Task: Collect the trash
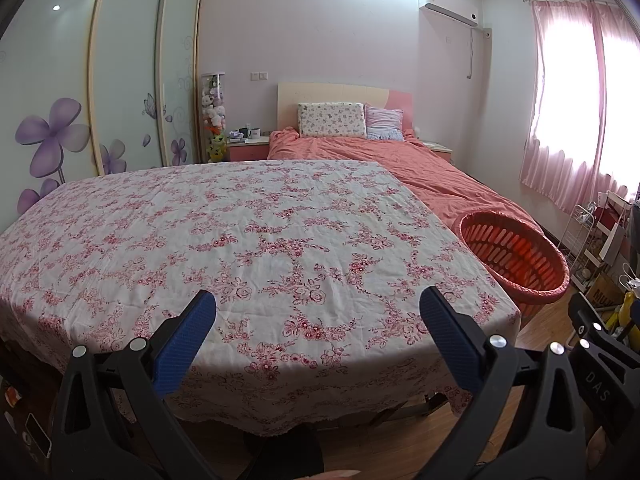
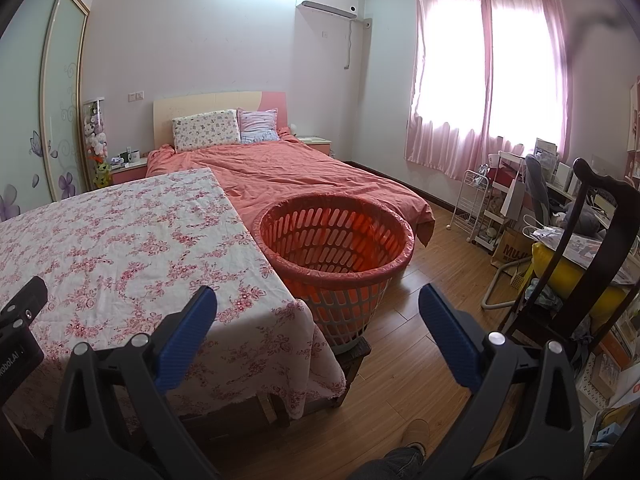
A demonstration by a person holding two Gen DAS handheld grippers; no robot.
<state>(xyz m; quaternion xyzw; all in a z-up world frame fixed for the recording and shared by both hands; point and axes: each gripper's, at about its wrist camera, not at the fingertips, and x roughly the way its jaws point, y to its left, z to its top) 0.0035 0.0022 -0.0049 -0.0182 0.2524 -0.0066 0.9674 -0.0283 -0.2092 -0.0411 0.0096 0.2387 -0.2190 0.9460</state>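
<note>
An orange slatted basket (image 2: 334, 240) lined with a thin bag stands on a small dark stool at the table's right side; it also shows in the left wrist view (image 1: 516, 256). A table with a pink floral cloth (image 1: 248, 240) fills the left wrist view; I see no trash on it. My left gripper (image 1: 318, 300) is open and empty, held over the table's near edge. My right gripper (image 2: 318, 300) is open and empty, held above the floor in front of the basket, near the table's right corner (image 2: 296, 312).
A bed with a salmon cover (image 2: 304, 176) lies behind the table and basket. A wardrobe with flower doors (image 1: 120, 80) is on the left. A dark wooden chair (image 2: 576, 264), a white wire rack (image 2: 476, 204) and clutter stand on the right. Wooden floor (image 2: 400, 380) lies in front.
</note>
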